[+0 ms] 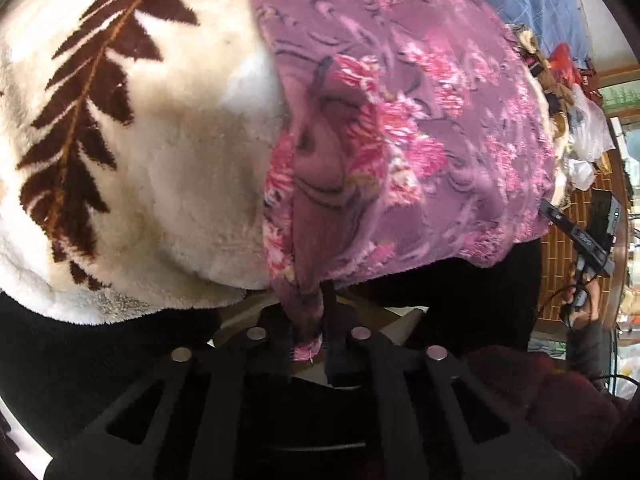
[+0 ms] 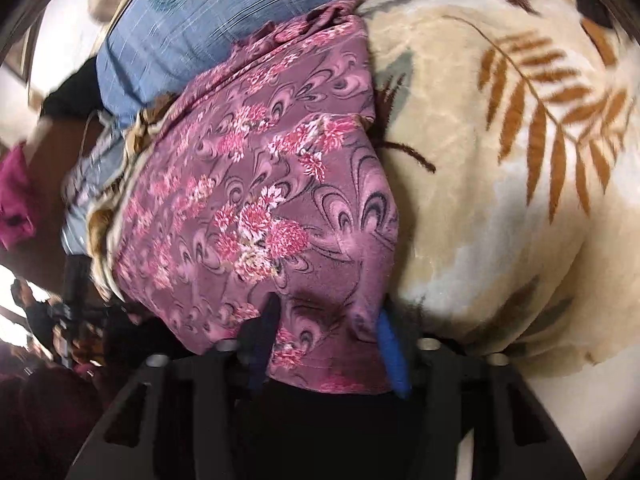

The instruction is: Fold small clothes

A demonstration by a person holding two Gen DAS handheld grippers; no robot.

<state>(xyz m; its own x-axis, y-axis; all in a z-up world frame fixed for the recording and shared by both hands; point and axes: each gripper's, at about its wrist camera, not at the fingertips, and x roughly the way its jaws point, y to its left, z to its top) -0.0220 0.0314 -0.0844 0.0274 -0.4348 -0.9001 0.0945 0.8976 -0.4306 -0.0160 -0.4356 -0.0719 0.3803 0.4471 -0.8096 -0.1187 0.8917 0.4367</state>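
A purple garment with pink flowers (image 1: 400,120) lies spread on a cream blanket, and the same purple garment (image 2: 260,200) fills the middle of the right wrist view. My left gripper (image 1: 314,316) is shut on its near corner, which is pinched into a narrow bunched fold between the dark fingers. My right gripper (image 2: 328,312) stands open at the garment's near hem. Its fingers (image 2: 392,344) with blue pads sit either side of a flat stretch of cloth and do not squeeze it.
The cream plush blanket (image 1: 140,180) with brown leaf prints covers the surface, also the blanket (image 2: 500,200). A blue checked cloth (image 2: 240,20) lies beyond the garment. Loose clutter and bags (image 1: 572,120) sit at the far right, above a hand holding a black device (image 1: 580,300).
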